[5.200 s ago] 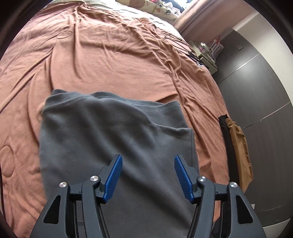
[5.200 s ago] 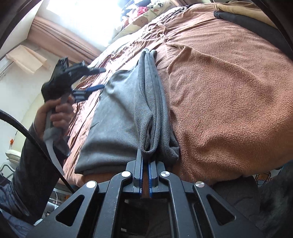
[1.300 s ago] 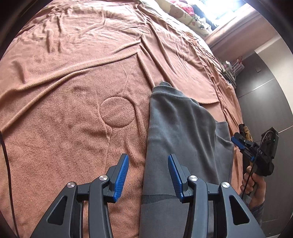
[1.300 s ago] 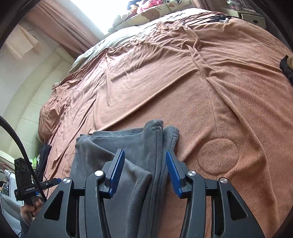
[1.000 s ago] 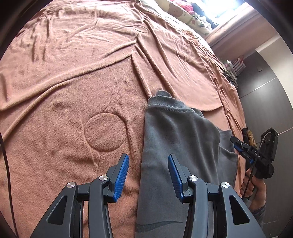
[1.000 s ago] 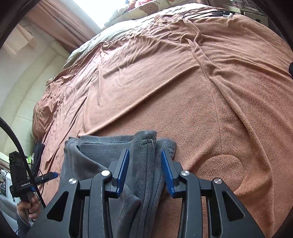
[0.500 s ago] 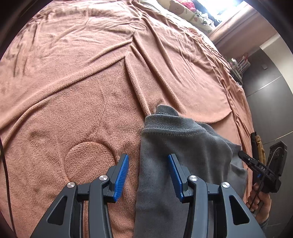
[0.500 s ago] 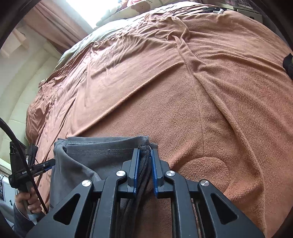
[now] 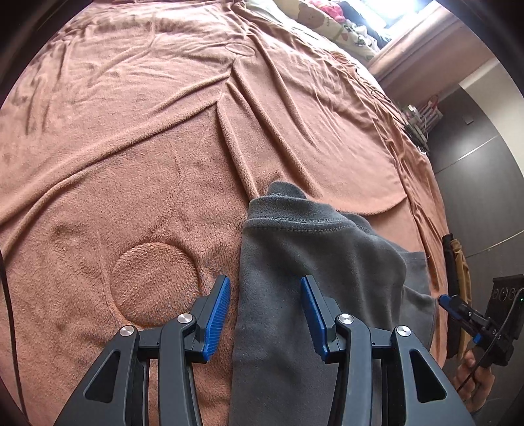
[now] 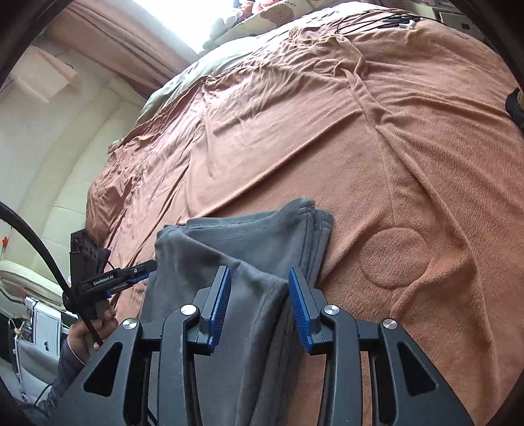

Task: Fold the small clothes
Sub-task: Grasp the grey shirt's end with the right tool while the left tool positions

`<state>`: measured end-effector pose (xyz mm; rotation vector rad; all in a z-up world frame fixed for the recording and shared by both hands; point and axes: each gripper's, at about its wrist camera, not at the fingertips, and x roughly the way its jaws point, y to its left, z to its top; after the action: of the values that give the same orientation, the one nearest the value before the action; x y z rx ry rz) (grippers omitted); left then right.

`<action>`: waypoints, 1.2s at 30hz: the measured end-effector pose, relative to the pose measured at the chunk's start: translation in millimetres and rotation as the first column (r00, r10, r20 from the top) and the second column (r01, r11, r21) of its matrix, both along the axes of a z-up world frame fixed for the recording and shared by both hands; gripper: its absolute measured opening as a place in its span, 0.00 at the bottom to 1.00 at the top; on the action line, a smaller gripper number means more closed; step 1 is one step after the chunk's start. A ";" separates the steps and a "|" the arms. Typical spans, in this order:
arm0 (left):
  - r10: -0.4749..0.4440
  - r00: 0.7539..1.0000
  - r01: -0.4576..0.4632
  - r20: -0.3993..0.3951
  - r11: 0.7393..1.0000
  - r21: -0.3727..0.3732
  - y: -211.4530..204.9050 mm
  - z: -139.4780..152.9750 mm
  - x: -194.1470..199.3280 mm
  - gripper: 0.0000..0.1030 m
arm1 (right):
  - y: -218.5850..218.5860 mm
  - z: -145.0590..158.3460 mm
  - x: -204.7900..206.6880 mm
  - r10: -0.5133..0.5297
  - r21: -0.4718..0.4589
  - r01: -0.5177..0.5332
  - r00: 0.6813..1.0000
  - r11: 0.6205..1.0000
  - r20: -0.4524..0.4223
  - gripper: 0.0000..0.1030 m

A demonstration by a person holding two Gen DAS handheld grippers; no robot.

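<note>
A grey fleece garment [image 9: 311, 255] lies folded on the brown blanket [image 9: 147, 137]. My left gripper [image 9: 265, 285] hovers open over the garment's left edge; one pad is over the blanket, the other over the cloth. In the right wrist view the garment [image 10: 249, 236] shows stacked layers along its right side. My right gripper [image 10: 259, 275] stands over that layered edge. Its jaws are opening, and the cloth lies below and between the pads without being pressed. Each gripper also appears in the other's view: right gripper [image 9: 442, 300], left gripper [image 10: 147, 267].
A round embossed mark [image 9: 154, 281] lies in the blanket beside the garment. Black and tan clothes [image 9: 457, 262] hang at the bed's right edge by a dark wardrobe [image 9: 484, 183]. Pillows [image 9: 327, 23] and cables [image 10: 376, 19] lie at the far end.
Half a second ago my right gripper was shut on the garment's layered edge; now it has let go and drawn back with its jaws apart. The left gripper has barely moved.
</note>
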<state>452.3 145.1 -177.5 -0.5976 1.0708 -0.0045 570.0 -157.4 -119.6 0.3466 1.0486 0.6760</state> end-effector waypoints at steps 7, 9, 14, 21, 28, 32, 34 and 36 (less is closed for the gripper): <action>-0.003 1.000 0.003 0.004 1.000 -0.007 -3.3 1.5 -1.2 0.45 | 3.8 -8.8 3.0 0.014 0.007 -0.014 0.999 1.000 -0.040 0.33; -0.007 1.000 0.007 0.005 1.000 -0.009 -4.3 1.0 -0.9 0.45 | 3.8 -11.5 6.7 0.010 -0.002 -0.010 0.999 1.000 -0.050 0.33; -0.007 1.000 0.007 0.002 1.000 -0.012 -5.6 -1.5 0.3 0.45 | 6.8 -10.7 8.4 -0.003 -0.044 0.001 0.999 0.999 -0.043 0.03; -0.008 1.000 0.008 -0.005 1.000 0.006 -6.6 -0.6 3.9 0.45 | -0.7 0.2 -5.2 -0.063 -0.080 0.064 0.998 0.995 0.017 0.01; -0.014 1.000 0.014 -0.001 1.000 -0.022 -0.6 0.4 4.2 0.45 | -1.5 -8.6 -8.9 -0.065 -0.063 0.063 0.998 0.996 -0.020 0.10; -0.023 1.000 0.023 0.010 0.999 -0.044 3.9 2.7 2.0 0.55 | -16.7 -4.4 -14.3 -0.085 -0.030 0.084 0.996 0.996 -0.013 0.49; -0.027 1.000 0.028 0.012 0.998 -0.047 4.8 2.7 0.5 0.55 | -23.0 -10.1 -14.2 -0.072 0.010 0.072 0.997 0.997 -0.035 0.51; -0.035 0.999 0.035 0.004 0.997 -0.062 6.4 0.6 -0.8 0.55 | -26.9 -19.8 -12.4 -0.057 0.042 0.061 0.995 0.997 -0.078 0.51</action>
<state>451.5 151.5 -176.9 -0.6343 1.0812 -0.0691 557.5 -184.2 -139.4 0.4436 1.0930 0.6379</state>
